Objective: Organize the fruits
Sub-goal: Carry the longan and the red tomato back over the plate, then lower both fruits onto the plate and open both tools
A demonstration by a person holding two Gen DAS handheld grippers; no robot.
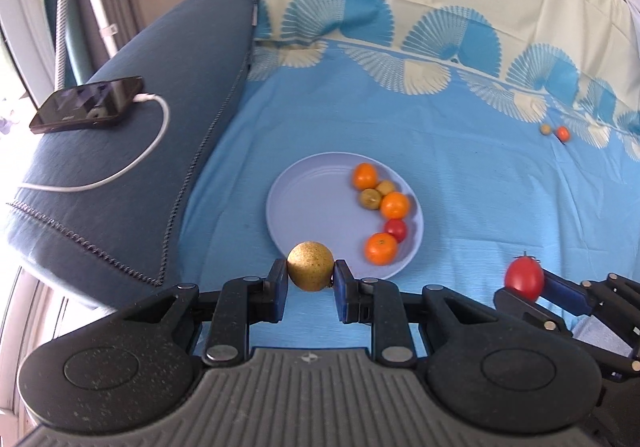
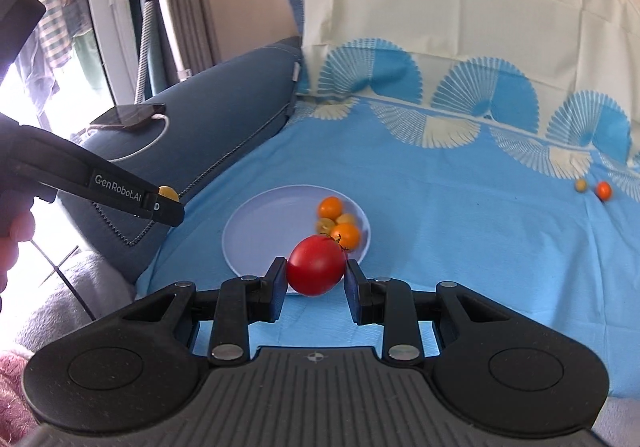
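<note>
My left gripper (image 1: 311, 273) is shut on a round yellow-brown fruit (image 1: 310, 266), held just above the near rim of the pale blue plate (image 1: 304, 199). The plate holds three oranges (image 1: 394, 205), a small red tomato (image 1: 396, 230) and two brownish fruits (image 1: 371, 199). My right gripper (image 2: 316, 276) is shut on a red tomato (image 2: 316, 265) in front of the plate (image 2: 264, 231); this tomato (image 1: 524, 278) also shows at the right of the left wrist view. In the right wrist view the left gripper (image 2: 170, 203) reaches in from the left with its yellow fruit (image 2: 168, 192).
Two small fruits, one brownish (image 1: 545, 129) and one orange-red (image 1: 563, 133), lie far right on the blue bedsheet (image 1: 480, 175). A dark blue cushion (image 1: 132, 167) at the left carries a phone (image 1: 88, 109) on a white cable. A pale pillow (image 2: 460, 11) lies behind.
</note>
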